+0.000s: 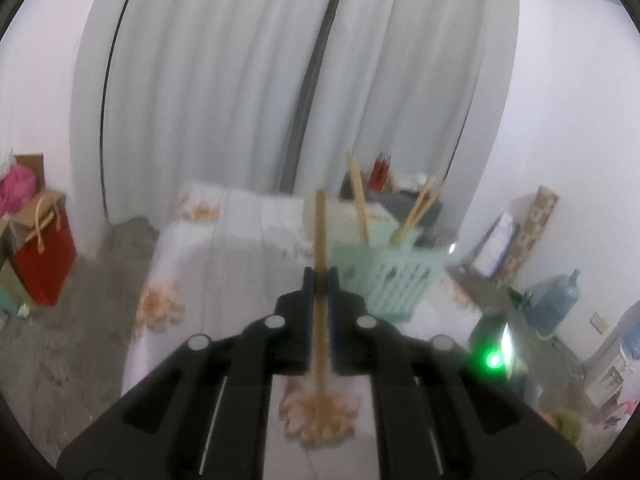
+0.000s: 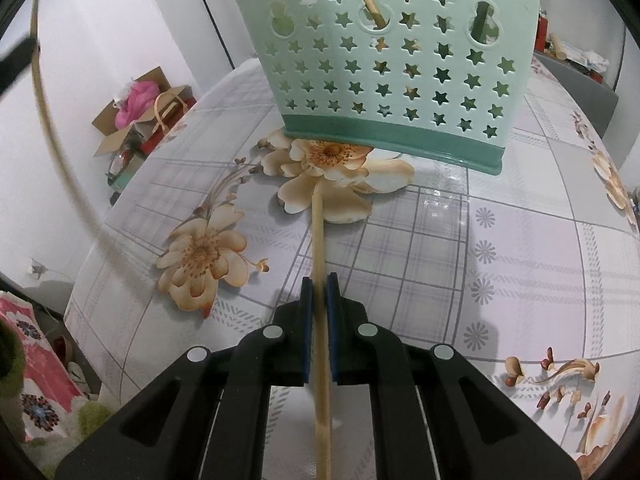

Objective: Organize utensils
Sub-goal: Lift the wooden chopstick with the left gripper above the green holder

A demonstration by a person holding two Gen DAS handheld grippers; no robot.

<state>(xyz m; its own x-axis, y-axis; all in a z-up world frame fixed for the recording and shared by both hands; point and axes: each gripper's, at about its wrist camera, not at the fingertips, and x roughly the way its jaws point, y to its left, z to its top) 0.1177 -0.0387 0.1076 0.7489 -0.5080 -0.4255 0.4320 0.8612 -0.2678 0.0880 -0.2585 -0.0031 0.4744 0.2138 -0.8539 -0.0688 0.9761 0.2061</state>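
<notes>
White curtains [image 1: 224, 92] hang behind a table whose floral cloth [image 2: 500, 248] carries a mint basket [image 2: 384, 80] with star cut-outs at its far side. Several chopsticks [image 1: 416, 212] already stand inside it, leaning on the rim. The left gripper [image 1: 320, 280] is clamped on one wooden chopstick [image 1: 321, 232], raised above the table with the basket ahead and to its right. The right gripper [image 2: 319, 284] pinches another chopstick [image 2: 318, 236] low over the cloth, its tip pointing at the basket's near wall. To finish well, I judge each stick should be tipped steeply, brought over the open rim rather than against the wall, and released only once its tip is inside.
</notes>
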